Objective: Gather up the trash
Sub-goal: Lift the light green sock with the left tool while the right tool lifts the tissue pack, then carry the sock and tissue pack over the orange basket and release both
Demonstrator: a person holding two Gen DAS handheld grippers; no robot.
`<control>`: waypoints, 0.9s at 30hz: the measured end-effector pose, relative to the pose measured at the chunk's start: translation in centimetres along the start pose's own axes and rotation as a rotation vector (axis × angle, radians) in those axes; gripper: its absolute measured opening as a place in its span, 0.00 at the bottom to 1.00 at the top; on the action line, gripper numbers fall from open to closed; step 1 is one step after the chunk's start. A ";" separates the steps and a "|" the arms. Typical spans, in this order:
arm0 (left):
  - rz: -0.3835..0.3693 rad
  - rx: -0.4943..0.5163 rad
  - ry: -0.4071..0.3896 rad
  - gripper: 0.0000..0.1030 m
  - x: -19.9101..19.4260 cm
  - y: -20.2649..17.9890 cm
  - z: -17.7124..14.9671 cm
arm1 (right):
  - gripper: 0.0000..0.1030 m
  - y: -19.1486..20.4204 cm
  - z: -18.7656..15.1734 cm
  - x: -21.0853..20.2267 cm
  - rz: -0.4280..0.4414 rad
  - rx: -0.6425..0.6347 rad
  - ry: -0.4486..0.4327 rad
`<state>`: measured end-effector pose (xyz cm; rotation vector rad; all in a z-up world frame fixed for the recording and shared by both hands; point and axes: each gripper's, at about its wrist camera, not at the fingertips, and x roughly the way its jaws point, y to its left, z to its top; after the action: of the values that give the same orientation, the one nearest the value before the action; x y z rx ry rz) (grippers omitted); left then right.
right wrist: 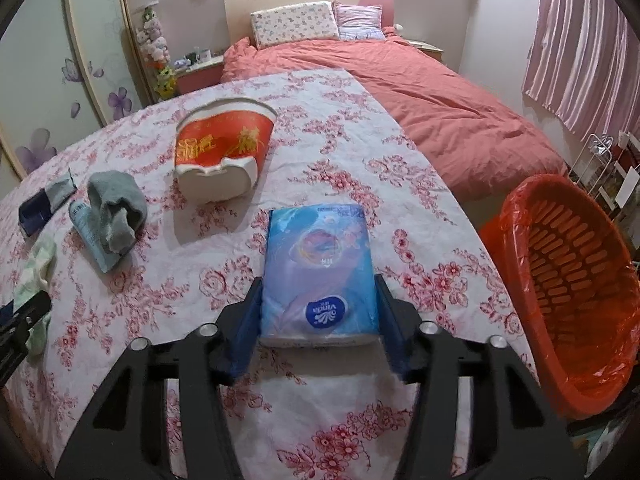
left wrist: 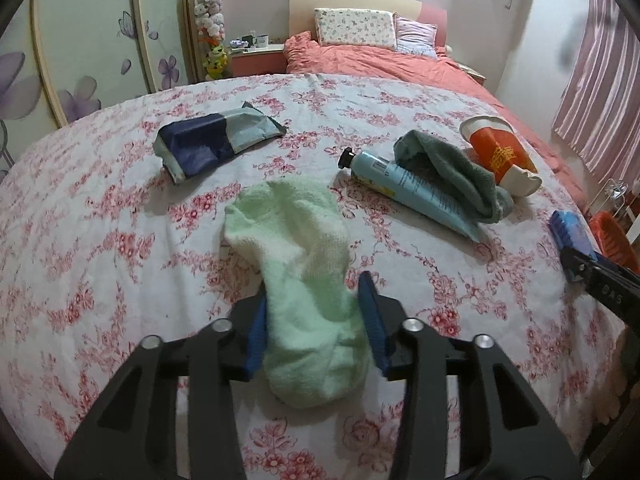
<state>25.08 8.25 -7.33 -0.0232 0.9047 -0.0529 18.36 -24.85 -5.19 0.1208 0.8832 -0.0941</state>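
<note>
Bedroom: floral cloth [right wrist: 328, 152] covers the surface, salmon bed [right wrist: 460, 120] behind. Left gripper [left wrist: 314, 320] pinches the green sock [left wrist: 304, 280]. Right gripper [right wrist: 320, 316] straddles the tissue pack [right wrist: 320, 272]; contact unclear. Orange basket [right wrist: 520, 240] at right edge.

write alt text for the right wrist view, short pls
The right gripper straddles a blue tissue pack lying on a floral bedspread. An orange lined basket sits at the right; a crushed red paper cup and a grey sock over a tube lie beyond.
</note>
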 end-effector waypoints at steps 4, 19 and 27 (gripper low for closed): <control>-0.025 -0.010 0.010 0.13 0.2 0.2 0.4 | 0.50 -0.8 -0.3 -0.6 0.009 0.016 -0.016; -0.163 0.024 -0.101 0.08 -4.8 -4.0 1.4 | 0.49 -5.6 -0.5 -7.4 0.021 0.097 -0.194; -0.316 0.107 -0.154 0.08 -8.3 -10.9 1.8 | 0.49 -9.7 -1.0 -10.2 -0.021 0.160 -0.267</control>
<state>21.02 -2.22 0.74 -0.0699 0.7366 -0.3883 9.93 -34.01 1.43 0.2424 0.6096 -0.1963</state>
